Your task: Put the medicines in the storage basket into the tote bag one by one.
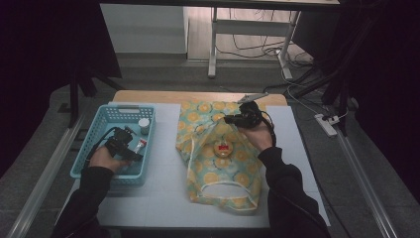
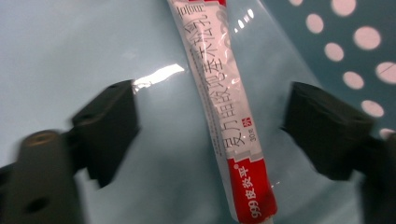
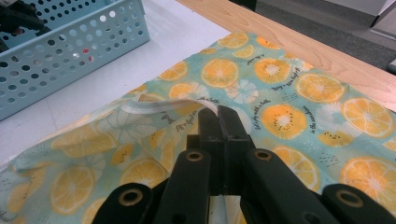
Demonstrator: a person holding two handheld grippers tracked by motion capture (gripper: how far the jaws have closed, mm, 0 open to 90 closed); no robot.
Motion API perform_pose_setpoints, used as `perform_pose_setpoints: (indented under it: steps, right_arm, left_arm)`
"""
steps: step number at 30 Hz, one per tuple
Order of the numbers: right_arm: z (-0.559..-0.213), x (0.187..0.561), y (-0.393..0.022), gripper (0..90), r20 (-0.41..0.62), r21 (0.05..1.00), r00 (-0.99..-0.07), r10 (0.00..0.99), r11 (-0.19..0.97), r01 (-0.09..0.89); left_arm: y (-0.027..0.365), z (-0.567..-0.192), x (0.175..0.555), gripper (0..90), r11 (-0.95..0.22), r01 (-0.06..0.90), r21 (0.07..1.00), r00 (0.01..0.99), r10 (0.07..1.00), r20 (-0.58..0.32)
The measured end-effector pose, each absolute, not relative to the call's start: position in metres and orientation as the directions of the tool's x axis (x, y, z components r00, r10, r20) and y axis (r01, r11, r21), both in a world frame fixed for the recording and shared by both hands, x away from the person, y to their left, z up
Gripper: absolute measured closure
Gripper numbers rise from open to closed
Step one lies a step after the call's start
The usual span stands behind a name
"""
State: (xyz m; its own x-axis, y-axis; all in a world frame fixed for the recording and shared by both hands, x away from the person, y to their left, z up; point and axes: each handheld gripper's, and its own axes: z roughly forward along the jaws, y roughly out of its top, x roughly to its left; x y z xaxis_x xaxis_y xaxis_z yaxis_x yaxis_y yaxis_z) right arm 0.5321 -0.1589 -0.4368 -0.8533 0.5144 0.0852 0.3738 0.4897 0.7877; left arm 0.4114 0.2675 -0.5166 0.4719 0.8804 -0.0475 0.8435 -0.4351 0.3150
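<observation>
Left gripper view: one ointment tube [image 2: 231,112], white with a red end and printed characters, lies flat on the floor of the blue basket [image 2: 359,42], and it sits between the two black jaws of the left gripper [image 2: 210,126]. The jaws stand apart on either side of the tube with bare floor showing between each pad and it, so the claw is released and grips nothing. In the high view the same tube [image 1: 139,146] lies in the near right part of the one basket [image 1: 79,163], with the left gripper [image 1: 130,151] reaching down into it from the person's left hand [image 1: 103,158]. One small round jar with a white lid [image 1: 144,124] stands in the basket's far right corner, well apart from the tube.

To the right of the basket, one citrus-print fabric bag [image 1: 218,171] is spread on the white mat [image 1: 163,188]. The right gripper [image 3: 218,114] is clenched on the bag's pale edge [image 3: 159,105], holding it raised. One small round container [image 1: 223,148] with a red label rests at the bag's middle
</observation>
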Motion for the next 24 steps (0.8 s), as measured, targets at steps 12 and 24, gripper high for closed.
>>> perform_pose_setpoints:
  steps: [12, 24]
  right_arm:
    - [-0.4374, 0.532, -0.1617, 90.0, 0.088, 0.788, -0.851, 0.518, 0.486, 0.378]
    - [-0.4381, 0.5316, -0.1621, 90.0, 0.089, 0.789, -0.849, 0.521, 0.483, 0.379]
  left_arm:
    - [0.2735, -0.5119, 0.4123, 64.3, -0.41, 0.866, 0.288, 0.456, 0.882, -0.115]
    - [0.2764, -0.5095, 0.4147, 74.1, -0.343, 0.902, 0.262, 0.387, 0.912, -0.139]
